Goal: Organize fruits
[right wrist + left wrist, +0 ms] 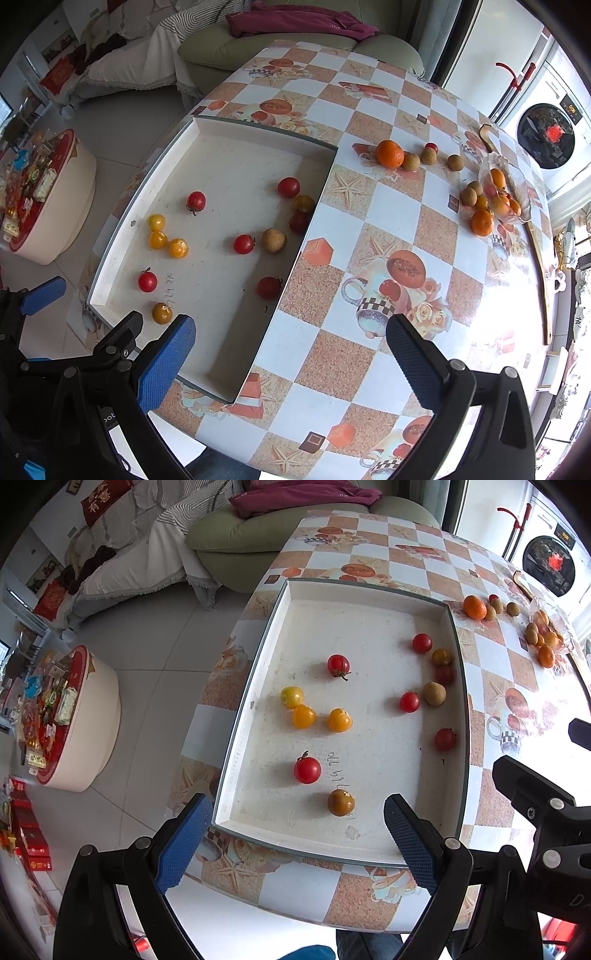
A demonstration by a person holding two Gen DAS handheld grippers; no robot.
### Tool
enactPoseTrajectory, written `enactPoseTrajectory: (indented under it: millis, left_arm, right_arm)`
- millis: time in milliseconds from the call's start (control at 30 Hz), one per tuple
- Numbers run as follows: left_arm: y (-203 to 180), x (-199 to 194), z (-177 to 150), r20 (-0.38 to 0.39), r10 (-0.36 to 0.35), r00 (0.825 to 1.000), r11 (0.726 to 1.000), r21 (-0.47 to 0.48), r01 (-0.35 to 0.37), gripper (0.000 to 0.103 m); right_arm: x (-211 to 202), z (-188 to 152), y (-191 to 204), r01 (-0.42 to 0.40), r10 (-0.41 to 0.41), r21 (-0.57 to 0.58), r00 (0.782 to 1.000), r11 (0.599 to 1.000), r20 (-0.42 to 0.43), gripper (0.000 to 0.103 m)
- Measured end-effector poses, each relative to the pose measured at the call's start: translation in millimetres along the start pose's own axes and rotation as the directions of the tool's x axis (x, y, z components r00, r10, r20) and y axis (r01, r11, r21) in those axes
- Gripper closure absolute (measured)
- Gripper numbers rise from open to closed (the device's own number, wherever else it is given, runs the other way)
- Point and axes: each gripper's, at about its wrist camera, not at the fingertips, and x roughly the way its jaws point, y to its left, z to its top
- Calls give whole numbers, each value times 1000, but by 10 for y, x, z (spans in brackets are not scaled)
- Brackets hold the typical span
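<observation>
A white shallow tray [369, 590] [258, 127] lies on the checkered table. In it are several red cherry tomatoes [307, 770] [147, 281], three yellow ones [303, 716] [158, 239], brownish ones [341, 802] [162, 313] and a longan [434, 693] [274, 240]. On the table to the right lie a mandarin [390, 153] [475, 607], longans [411, 161] and a fruit pile [487, 206] by a clear bag. My left gripper [298, 843] is open and empty over the tray's near edge. My right gripper [291, 363] is open and empty over the tray's near right corner.
A green sofa [295, 48] stands behind the table. A round low table [74, 716] full of snacks stands on the floor at left. A washing machine [546, 136] is at far right. A wooden stick [543, 280] lies along the table's right edge.
</observation>
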Motion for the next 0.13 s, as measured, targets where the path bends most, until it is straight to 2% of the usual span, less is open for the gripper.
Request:
enactPoseTrajectory:
  millis: [133]
  left_arm:
    - [-27, -13, 5, 12, 0, 1000, 1000, 10, 0, 8]
  right_arm:
    - [2, -2, 2, -2, 2, 0, 1000, 1000, -1, 0]
